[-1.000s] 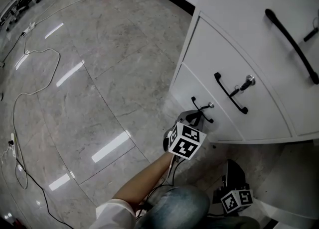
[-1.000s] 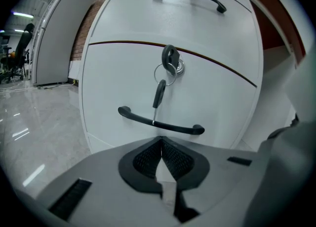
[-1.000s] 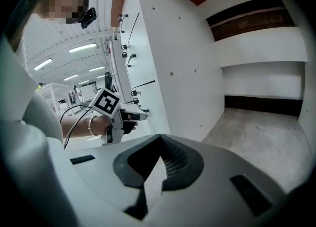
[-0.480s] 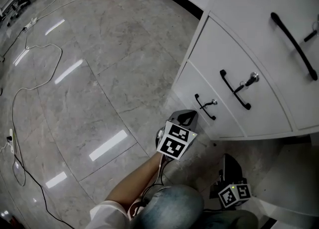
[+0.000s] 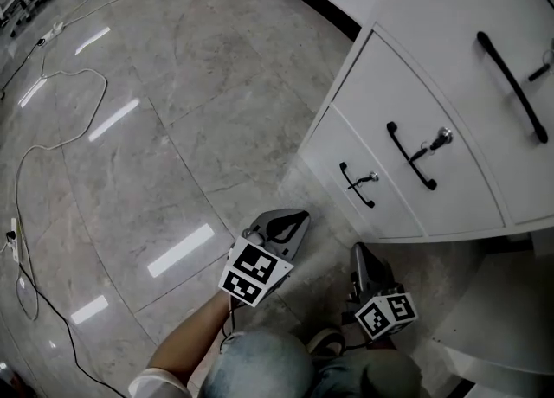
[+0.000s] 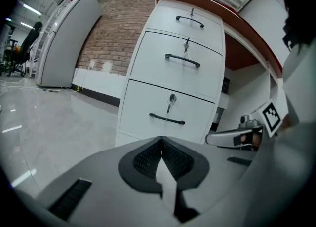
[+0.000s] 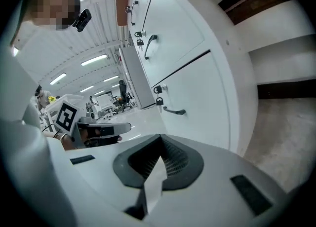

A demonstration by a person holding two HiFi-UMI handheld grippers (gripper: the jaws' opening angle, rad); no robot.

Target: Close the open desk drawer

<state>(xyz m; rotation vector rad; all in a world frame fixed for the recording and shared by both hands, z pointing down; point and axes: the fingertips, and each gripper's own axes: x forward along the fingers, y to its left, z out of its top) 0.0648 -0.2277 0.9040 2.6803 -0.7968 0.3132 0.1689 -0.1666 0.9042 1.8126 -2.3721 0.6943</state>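
A white drawer cabinet [image 5: 407, 102] stands under the desk at the right, with three drawer fronts that sit level with one another. The bottom drawer [image 5: 342, 158] has a black handle [image 5: 355, 185] and a key in its lock [image 6: 171, 100]. My left gripper [image 5: 300, 215] is shut and empty, low over the floor and a short way in front of that drawer. My right gripper [image 5: 357, 252] is also shut on nothing, beside the cabinet's lower corner. In the left gripper view the cabinet [image 6: 177, 73] rises ahead of the shut jaws.
Polished grey stone floor [image 5: 156, 128] spreads to the left, with a white cable [image 5: 52, 141] looping across it. The desk's leg space [image 6: 242, 88] opens to the right of the cabinet. The person's knees in jeans [image 5: 260, 366] fill the bottom edge.
My left gripper has pulled back from the bottom drawer's handle, down and to the left. The right gripper has shifted slightly left and forward.
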